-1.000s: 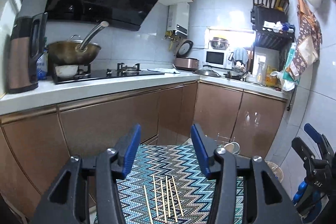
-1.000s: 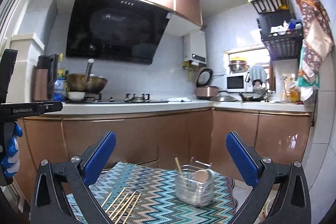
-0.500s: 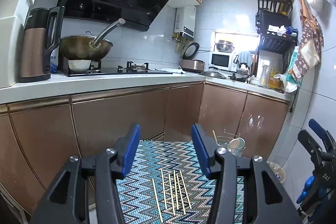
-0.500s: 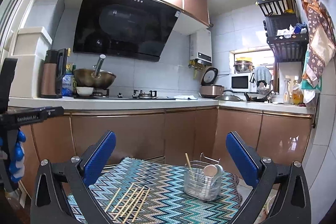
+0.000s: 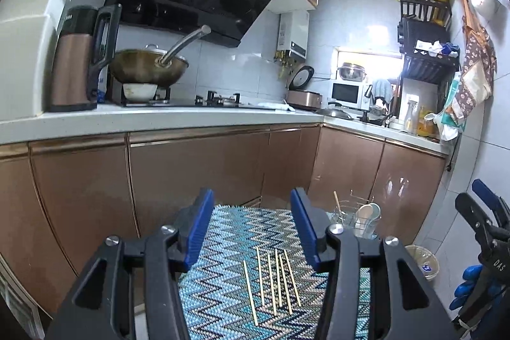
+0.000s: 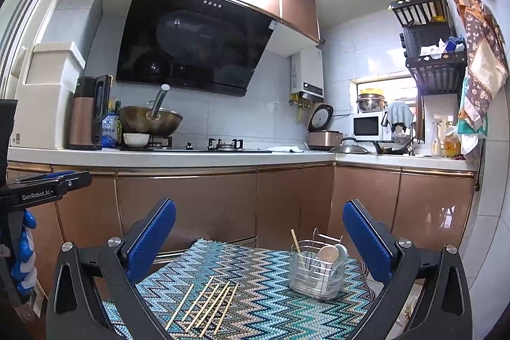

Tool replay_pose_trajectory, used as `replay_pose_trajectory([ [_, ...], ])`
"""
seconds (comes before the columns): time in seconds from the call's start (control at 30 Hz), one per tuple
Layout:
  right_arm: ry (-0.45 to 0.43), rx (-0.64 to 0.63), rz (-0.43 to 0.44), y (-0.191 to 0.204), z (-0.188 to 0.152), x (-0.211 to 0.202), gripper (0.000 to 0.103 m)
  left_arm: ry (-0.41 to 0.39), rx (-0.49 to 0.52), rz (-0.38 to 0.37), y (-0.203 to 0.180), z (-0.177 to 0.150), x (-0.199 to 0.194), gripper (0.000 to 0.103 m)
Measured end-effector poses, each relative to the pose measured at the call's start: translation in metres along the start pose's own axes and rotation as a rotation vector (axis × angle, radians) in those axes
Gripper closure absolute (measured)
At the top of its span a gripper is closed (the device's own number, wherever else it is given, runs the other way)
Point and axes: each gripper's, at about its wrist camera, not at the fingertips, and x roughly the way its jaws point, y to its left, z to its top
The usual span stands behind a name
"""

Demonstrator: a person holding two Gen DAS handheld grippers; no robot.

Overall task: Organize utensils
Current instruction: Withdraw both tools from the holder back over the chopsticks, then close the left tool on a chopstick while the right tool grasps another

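Observation:
Several wooden chopsticks (image 5: 274, 282) lie loose, side by side, on a blue zigzag mat (image 5: 229, 244). My left gripper (image 5: 251, 225) hovers over the mat just short of them, open, with nothing between its blue pads. A clear utensil holder (image 6: 315, 273) with a wire frame stands at the mat's right; it holds one chopstick and pale spoons. The chopsticks (image 6: 207, 305) lie to its left. My right gripper (image 6: 259, 231) is open wide above the mat, empty. Each gripper shows at the edge of the other's view: the right gripper (image 5: 470, 191) and the left gripper (image 6: 47, 184).
Copper cabinet fronts (image 6: 223, 203) and a white counter (image 6: 191, 153) run behind the mat and turn the corner to the right. A wok (image 6: 149, 120), a kettle (image 6: 86, 113) and a rice cooker (image 6: 322, 136) stand on the counter. A blue-gloved hand (image 6: 24, 250) holds the left gripper.
Both views have swung down and take in more of the mat. The utensil holder has come into the left wrist view. Neither gripper's jaws have moved.

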Motion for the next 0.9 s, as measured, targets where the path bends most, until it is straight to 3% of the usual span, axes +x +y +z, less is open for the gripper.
replay_pose_trajectory([
  [0.33,0.123,-0.018,0.032,0.001,-0.015,0.022,0.000,0.116,-0.016,-0.029,0.000,-0.012,0.030,0.054],
  [0.63,0.355,0.040,0.057,-0.018,-0.056,0.088,0.001,0.426,-0.074,-0.104,0.003,-0.053,0.127,0.055],
  [0.73,0.461,0.060,0.097,-0.020,-0.076,0.122,0.010,0.529,-0.090,-0.128,0.002,-0.069,0.164,0.055],
  [0.9,0.651,0.114,0.191,-0.020,-0.114,0.188,0.042,0.689,-0.106,-0.172,-0.004,-0.092,0.231,0.060],
])
